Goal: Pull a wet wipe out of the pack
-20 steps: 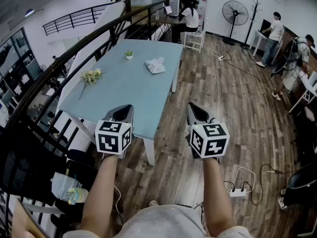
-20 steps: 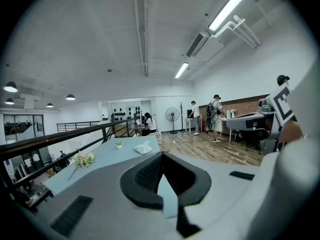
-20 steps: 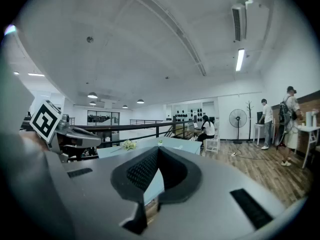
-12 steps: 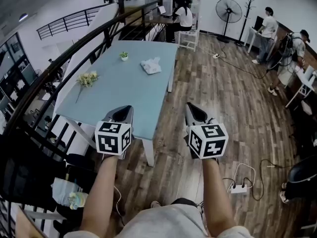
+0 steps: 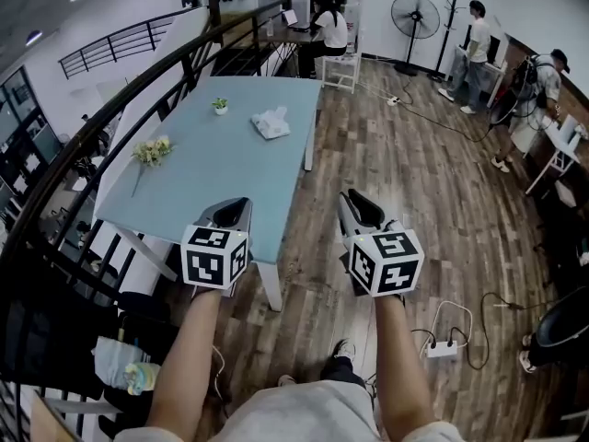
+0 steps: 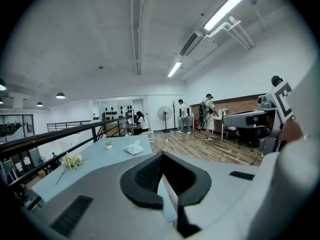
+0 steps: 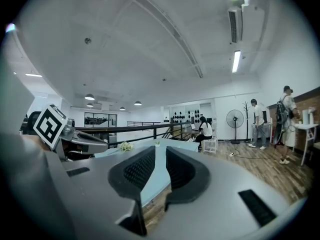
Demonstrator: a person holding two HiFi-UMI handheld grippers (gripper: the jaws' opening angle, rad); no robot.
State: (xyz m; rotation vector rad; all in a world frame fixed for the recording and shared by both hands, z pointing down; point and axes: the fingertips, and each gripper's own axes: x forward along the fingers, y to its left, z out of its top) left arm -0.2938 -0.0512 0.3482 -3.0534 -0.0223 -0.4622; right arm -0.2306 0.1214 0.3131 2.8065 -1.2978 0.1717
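The wet wipe pack (image 5: 271, 122), white with a wipe sticking up, lies on the far half of the light-blue table (image 5: 212, 182). In the left gripper view the pack (image 6: 133, 148) shows small and far beyond the jaws. My left gripper (image 5: 236, 204) hovers over the table's near edge, its pads touching at the tips with nothing between them (image 6: 161, 155). My right gripper (image 5: 351, 197) is held over the wooden floor to the right of the table. Its jaws (image 7: 160, 152) stand a narrow gap apart and hold nothing. Both grippers are far from the pack.
A bunch of flowers (image 5: 151, 149) and a small potted plant (image 5: 220, 105) lie on the table's left and far side. A black railing (image 5: 110, 127) runs along the left. A power strip (image 5: 441, 349) with cables lies on the floor at right. People stand in the background.
The view has shifted forward: the table and pack sit a little further left and lower in frame, and a foot now shows below. Both grippers keep their pose.
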